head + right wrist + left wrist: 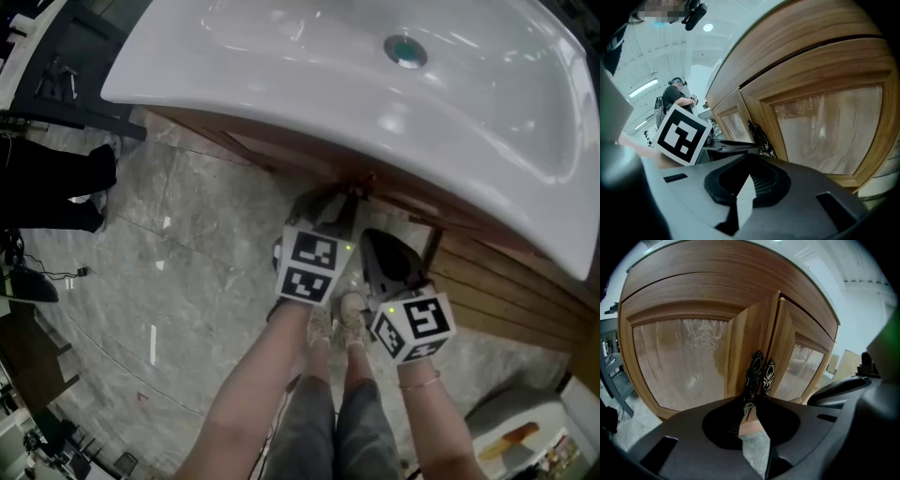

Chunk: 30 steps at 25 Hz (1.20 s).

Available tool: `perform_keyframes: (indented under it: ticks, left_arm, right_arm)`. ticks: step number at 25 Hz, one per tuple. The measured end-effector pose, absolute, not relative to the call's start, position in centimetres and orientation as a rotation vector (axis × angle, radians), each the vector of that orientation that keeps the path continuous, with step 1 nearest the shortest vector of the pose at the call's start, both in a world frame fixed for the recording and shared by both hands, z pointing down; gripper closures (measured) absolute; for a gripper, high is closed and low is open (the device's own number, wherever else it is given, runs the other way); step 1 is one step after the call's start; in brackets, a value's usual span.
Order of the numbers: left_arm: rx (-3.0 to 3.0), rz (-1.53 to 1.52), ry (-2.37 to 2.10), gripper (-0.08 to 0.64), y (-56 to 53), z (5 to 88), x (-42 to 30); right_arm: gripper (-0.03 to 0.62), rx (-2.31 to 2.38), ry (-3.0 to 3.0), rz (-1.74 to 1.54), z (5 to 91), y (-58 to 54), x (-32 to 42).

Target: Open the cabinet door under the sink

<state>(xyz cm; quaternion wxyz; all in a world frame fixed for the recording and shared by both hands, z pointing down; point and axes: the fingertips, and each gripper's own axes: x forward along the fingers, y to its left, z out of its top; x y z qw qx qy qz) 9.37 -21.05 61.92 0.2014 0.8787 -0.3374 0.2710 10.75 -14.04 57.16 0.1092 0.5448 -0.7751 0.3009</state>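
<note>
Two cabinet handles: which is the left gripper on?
The left handle, on the left-hand door: its lower end sits clamped between the jaws of the left gripper. The right handle stands free beside it.

Brown cabinet doors — each handle black with pale scrollwork.

I count two cabinet doors, a left door and a right door, two ornate handles, a left handle and a right handle, one white sink, and two tools, the left tool and the right tool.
</note>
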Motion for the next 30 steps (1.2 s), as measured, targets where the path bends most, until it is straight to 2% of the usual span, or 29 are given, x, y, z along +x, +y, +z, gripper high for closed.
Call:
perform_keyframes:
  ticks: [11,18,19,21,30]
  left_arm:
    - [2.477,0.751,-0.892,0.468,-19.9,61.8,8.7]
    - [2.490,0.743,-0.875,0.469,-19.1,61.9,7.9]
    - [2.492,0.742,-0.871,0.469,-19.0,61.8,7.7]
    - [2.494,0.732,-0.864,0.469,-18.6,61.8,7.5]
    - [2.503,0.718,-0.871,0.468,-18.3,61.8,7.2]
  right_arm:
    - [0.583,1.679,-2.291,0.849,56.2,-15.1,11.3]
    - [0.580,1.551,-2.344,0.758,56.2,-16.5,9.8]
    - [0.567,1.546,-2.356,0.739,56.0,-16.7,9.6]
    - [0.498,1.533,-2.373,0.717,55.8,-17.1,9.2]
    - [0.483,1.446,-2.424,0.702,55.9,-19.0,8.4]
